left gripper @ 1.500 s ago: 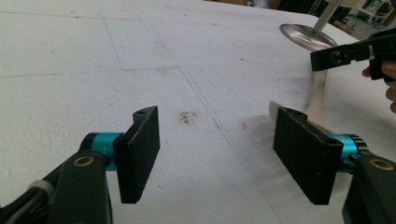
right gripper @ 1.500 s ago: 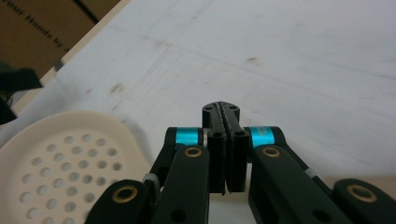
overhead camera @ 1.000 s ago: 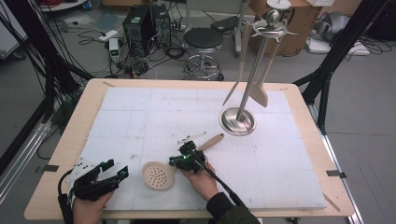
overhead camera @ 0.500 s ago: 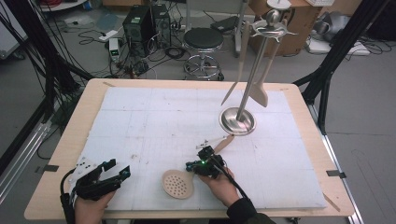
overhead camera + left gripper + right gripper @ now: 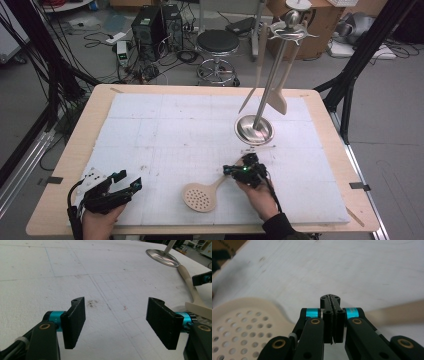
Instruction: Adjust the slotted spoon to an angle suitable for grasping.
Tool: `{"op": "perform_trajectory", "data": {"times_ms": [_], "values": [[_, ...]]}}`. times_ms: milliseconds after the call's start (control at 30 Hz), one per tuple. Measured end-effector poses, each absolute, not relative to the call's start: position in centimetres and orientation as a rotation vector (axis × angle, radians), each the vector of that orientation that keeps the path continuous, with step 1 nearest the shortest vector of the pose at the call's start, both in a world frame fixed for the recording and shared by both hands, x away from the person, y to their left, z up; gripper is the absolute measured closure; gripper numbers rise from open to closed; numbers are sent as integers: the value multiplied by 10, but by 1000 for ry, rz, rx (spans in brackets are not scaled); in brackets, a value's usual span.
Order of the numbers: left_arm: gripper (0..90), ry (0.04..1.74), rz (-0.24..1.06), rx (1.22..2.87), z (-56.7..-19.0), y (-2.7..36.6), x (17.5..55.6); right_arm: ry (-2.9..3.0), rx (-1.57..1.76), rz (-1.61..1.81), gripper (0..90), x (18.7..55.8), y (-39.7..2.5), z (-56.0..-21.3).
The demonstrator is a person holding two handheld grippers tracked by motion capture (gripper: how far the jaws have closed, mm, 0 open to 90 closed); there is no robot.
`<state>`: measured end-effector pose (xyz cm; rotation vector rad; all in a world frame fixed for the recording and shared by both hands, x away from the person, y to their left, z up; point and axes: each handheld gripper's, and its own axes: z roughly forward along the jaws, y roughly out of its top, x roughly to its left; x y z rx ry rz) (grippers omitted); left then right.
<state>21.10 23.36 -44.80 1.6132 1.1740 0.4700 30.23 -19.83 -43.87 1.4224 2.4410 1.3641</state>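
The cream perforated plastic skimmer (image 5: 205, 194) lies flat on the white foam board (image 5: 165, 135), near the steel utensil stand (image 5: 255, 127), seemingly for hanging. The right gripper (image 5: 239, 169) is clenched empty over its handle; the left gripper (image 5: 127, 182) is released, idle. Since earlier, skimmer and right gripper have been shifted rightward.
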Motion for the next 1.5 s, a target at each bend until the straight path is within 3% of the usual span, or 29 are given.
{"op": "perform_trajectory", "data": {"times_ms": [500,1500], "values": [[315,1155,472,1615,-447,230,211,2228,1707,1268,896,324,-274,-457],[316,1141,469,1628,-447,229,210,2265,1779,1352,898,370,-225,-461]]}}
